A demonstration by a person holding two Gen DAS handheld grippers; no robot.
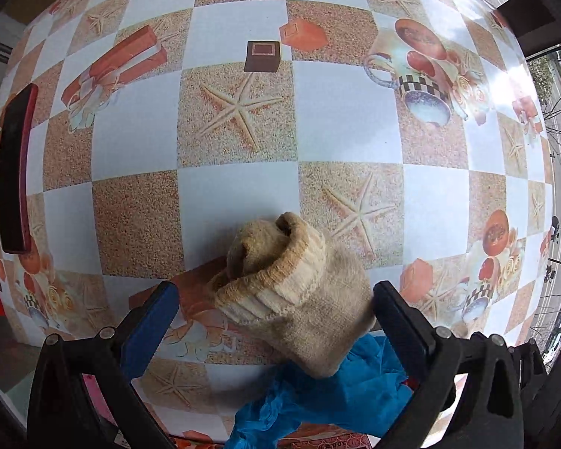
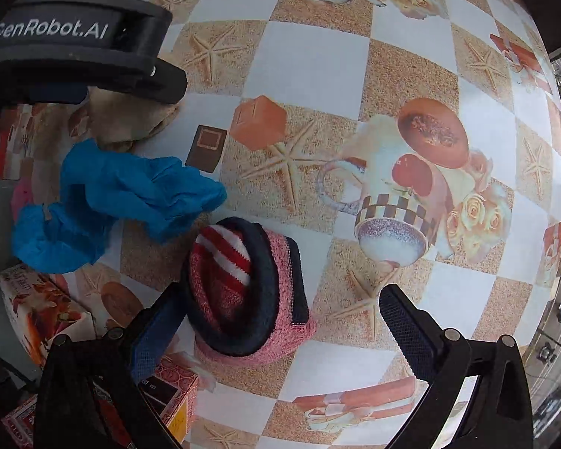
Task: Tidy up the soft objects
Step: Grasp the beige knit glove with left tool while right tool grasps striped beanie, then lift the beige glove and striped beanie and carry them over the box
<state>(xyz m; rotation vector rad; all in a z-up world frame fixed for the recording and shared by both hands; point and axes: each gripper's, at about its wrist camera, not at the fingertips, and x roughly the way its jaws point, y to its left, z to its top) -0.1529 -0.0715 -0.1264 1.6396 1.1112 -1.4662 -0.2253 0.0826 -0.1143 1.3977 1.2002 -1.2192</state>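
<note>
A rolled beige knitted sock bundle (image 1: pixel 291 295) is shown lying on the table (image 1: pixel 243 194) between the spread fingers of the left claw (image 1: pixel 276 307), its lower end overlapping a crumpled blue disposable glove (image 1: pixel 340 393). A rolled red-pink knitted sock bundle with dark cuff (image 2: pixel 243 292) is seen against the blue-padded finger of the right claw (image 2: pixel 276 321) — jaws likewise apart, nothing clamped. Risks are judged as follows: the glove may be pinched together with the beige bundle; either bundle may unroll if gripped by its cuff alone; the off-centre red bundle may be pushed aside — not seized — on closure.
</note>
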